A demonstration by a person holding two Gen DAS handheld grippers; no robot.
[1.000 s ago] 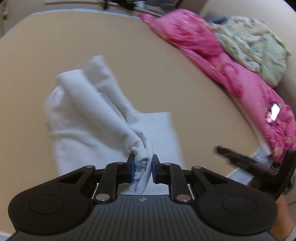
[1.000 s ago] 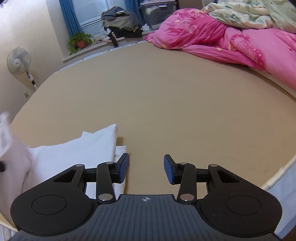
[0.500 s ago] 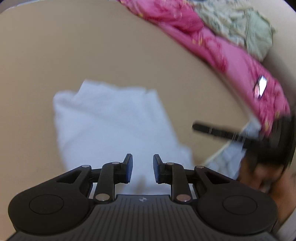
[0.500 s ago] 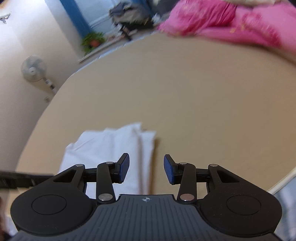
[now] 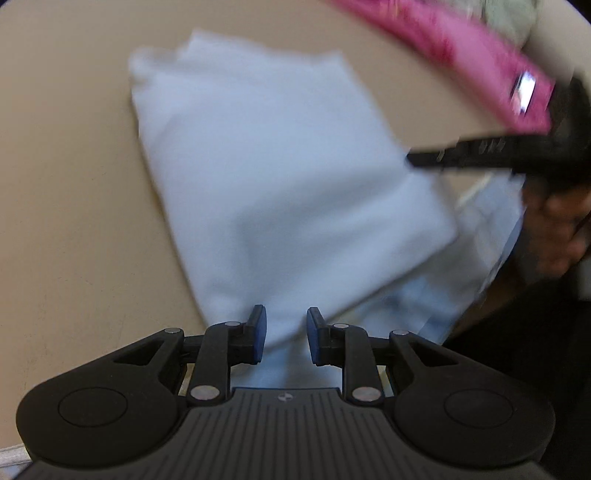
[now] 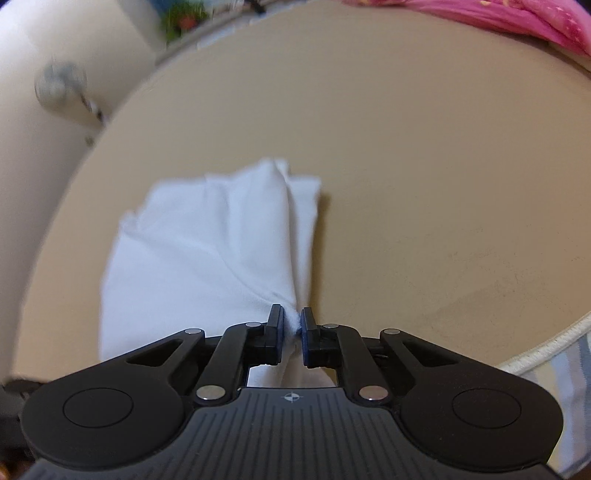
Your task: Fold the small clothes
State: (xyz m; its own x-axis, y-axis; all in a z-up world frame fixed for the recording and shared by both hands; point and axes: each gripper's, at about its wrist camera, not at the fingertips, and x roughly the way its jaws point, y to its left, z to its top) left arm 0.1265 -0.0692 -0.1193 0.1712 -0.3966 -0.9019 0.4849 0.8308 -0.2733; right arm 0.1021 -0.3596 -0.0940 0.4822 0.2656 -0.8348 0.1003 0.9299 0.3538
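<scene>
A white folded garment (image 5: 273,177) lies on the tan bed surface (image 5: 74,184). My left gripper (image 5: 282,334) is open, its fingers above the garment's near edge with nothing between them. My right gripper (image 6: 292,330) is shut on the garment's (image 6: 207,240) near right corner, and the cloth is bunched between the blue pads. The right gripper also shows in the left wrist view (image 5: 480,155) at the garment's right side, blurred by motion.
A pink quilt (image 5: 461,55) lies along the far right of the bed; it also shows in the right wrist view (image 6: 498,18). A fan (image 6: 62,85) and a potted plant (image 6: 181,18) stand beyond the bed's far left edge. The bed's piped edge (image 6: 535,350) runs at right.
My left gripper let go of the garment, which dropped flat, and opened wider. My right gripper moved onto the garment's corner and shut on it.
</scene>
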